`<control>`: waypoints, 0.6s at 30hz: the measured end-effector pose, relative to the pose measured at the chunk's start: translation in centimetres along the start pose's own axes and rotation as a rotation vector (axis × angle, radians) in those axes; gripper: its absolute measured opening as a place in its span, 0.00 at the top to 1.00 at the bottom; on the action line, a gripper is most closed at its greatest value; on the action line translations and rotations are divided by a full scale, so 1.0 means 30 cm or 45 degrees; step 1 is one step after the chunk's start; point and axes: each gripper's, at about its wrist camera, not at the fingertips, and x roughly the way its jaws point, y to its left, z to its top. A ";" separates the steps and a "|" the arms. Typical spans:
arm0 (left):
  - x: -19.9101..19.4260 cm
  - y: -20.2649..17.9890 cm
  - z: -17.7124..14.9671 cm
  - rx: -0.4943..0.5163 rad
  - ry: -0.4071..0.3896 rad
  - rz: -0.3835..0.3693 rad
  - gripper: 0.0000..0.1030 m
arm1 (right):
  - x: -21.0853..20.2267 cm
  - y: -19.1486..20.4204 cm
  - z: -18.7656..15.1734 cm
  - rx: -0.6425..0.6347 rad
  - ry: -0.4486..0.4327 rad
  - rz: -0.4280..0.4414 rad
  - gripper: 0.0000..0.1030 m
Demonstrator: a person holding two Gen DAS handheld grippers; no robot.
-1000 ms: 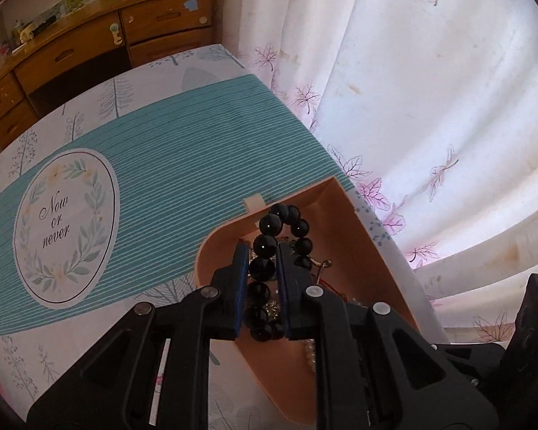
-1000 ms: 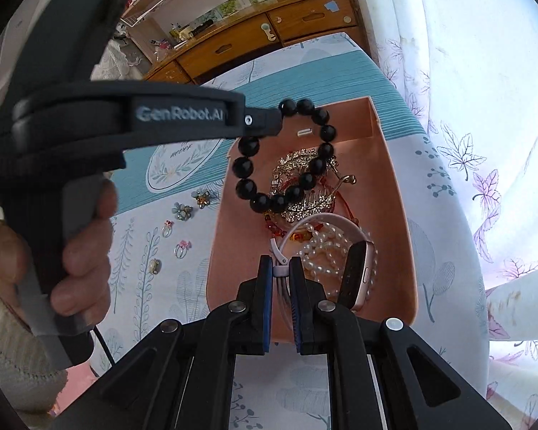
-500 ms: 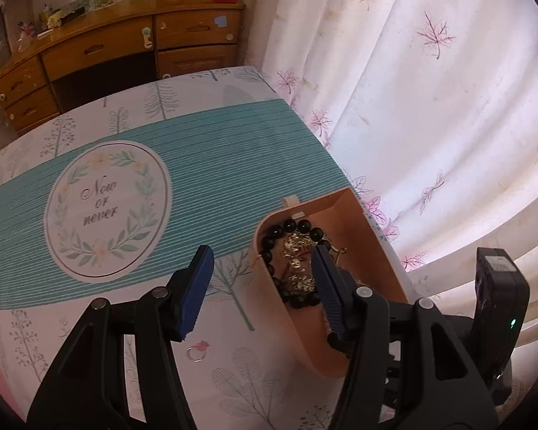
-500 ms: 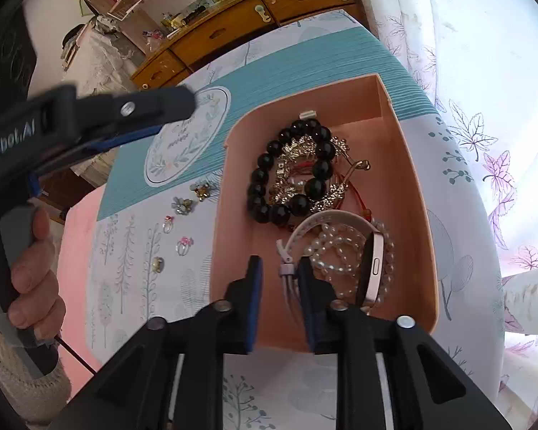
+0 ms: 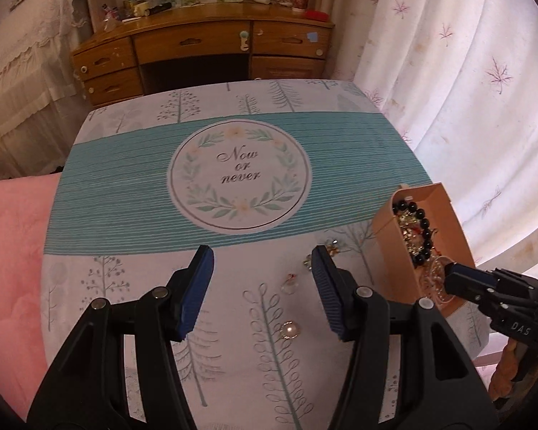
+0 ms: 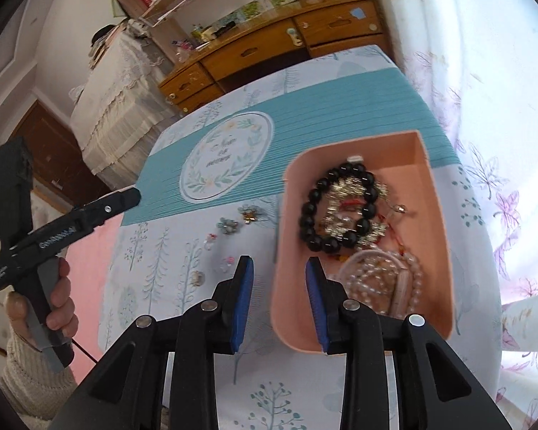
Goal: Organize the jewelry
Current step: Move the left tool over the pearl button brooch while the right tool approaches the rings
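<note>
So far I have the bulk of the jewelry inside the open peach-pink cardboard box (image 6: 437, 251), which sits at the right edge of the table with the teal-striped, tree-printed cloth (image 6: 358, 107). A bracelet of large glossy black beads (image 6: 310, 211) lies toward the box's far end on top of a tangle of gold-coloured chain pieces (image 6: 344, 211), and a pale pearl bead strand (image 6: 376, 276) with a pinkish band lies at the near end.

What is left, as I judge it, is the scatter of small pieces on the cloth just left of the box: a gold-and-dark flower-shaped brooch (image 6: 249, 214), a greyish clustered brooch (image 6: 227, 225), a few small rings with pink or clear stones (image 6: 229, 262) and a round pearl-topped ring (image 5: 289, 329) nearest me.

My left gripper (image 5: 262, 286) hangs over these pieces with its blue-padded jaws apart and nothing between them. My right gripper (image 6: 279, 279) straddles the box's near left wall, its jaws opening, and they hold nothing.

Roughly two thirds done, I would say; the small loose items remain.
</note>
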 end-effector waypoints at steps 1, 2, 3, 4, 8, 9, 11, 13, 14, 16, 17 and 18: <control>0.000 0.019 -0.015 -0.008 0.007 0.009 0.48 | 0.003 0.045 0.007 -0.046 0.000 0.004 0.70; 0.002 0.030 -0.028 -0.011 0.014 0.013 0.48 | 0.003 0.045 0.007 -0.046 0.000 0.004 0.70; 0.002 0.040 -0.042 -0.014 0.021 0.018 0.48 | -0.002 0.060 0.008 -0.065 0.002 0.006 0.70; 0.003 0.051 -0.054 -0.018 0.025 0.024 0.48 | 0.001 0.084 0.011 -0.089 0.004 0.007 0.71; 0.012 0.066 -0.098 -0.025 0.042 0.032 0.48 | 0.026 0.160 0.024 -0.153 0.017 0.028 0.71; 0.014 0.071 -0.111 -0.023 0.047 0.032 0.48 | 0.029 0.170 0.026 -0.164 0.020 0.030 0.71; 0.024 0.067 -0.131 -0.012 0.060 0.026 0.48 | 0.038 0.194 0.033 -0.185 0.029 0.035 0.71; 0.036 0.061 -0.152 -0.002 0.074 0.017 0.48 | 0.042 0.212 0.037 -0.200 0.038 0.036 0.71; 0.040 0.052 -0.158 0.006 0.080 0.011 0.48 | 0.046 0.221 0.038 -0.206 0.040 0.035 0.71; 0.054 0.039 -0.180 0.016 0.091 -0.009 0.48 | 0.054 0.230 0.040 -0.216 0.049 0.033 0.71; 0.064 0.031 -0.194 0.023 0.101 -0.030 0.48 | 0.061 0.232 0.041 -0.221 0.054 0.032 0.71; 0.077 0.021 -0.206 0.029 0.112 -0.052 0.48 | 0.076 0.238 0.035 -0.235 0.064 0.019 0.71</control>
